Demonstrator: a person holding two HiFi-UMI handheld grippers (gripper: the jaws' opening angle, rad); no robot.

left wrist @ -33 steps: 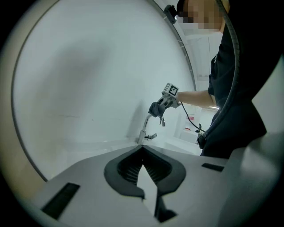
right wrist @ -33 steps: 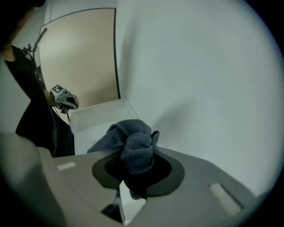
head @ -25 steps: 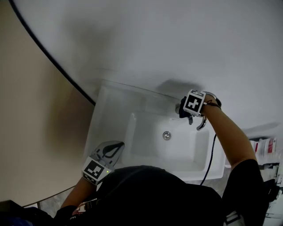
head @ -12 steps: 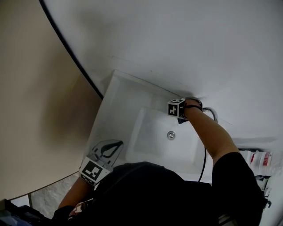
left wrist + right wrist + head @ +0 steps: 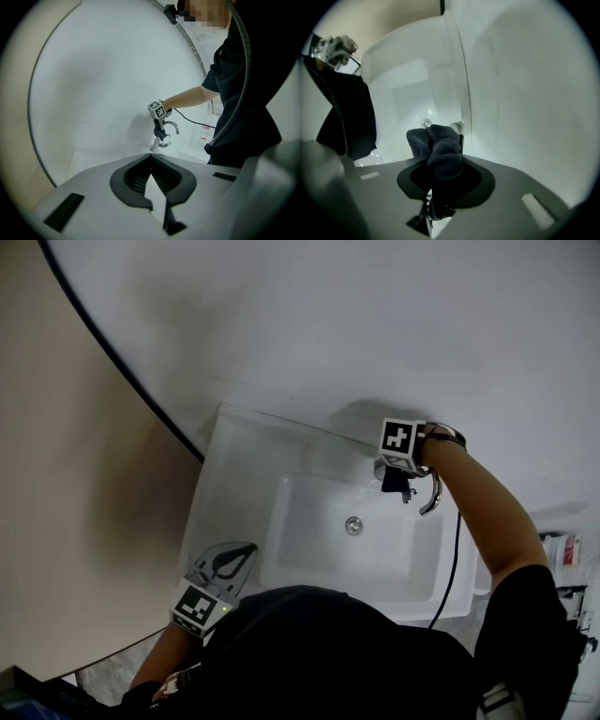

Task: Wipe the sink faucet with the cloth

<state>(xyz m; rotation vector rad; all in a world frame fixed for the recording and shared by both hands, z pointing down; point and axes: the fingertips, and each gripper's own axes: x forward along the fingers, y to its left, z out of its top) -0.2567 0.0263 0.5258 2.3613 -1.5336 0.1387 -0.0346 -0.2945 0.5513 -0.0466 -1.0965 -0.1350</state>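
White sink (image 5: 234, 460); chrome faucet (image 5: 432, 496) on its rim; drain (image 5: 353, 525) in its basin

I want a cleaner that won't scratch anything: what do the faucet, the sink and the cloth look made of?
The faucet looks like polished metal, likely chrome-plated: bright glints run along its curved spout. The sink is glossy white, probably ceramic or porcelain, with a smooth surface and soft reflections. The cloth is a dark plush fabric, perhaps microfiber, with fuzzy bunched folds.
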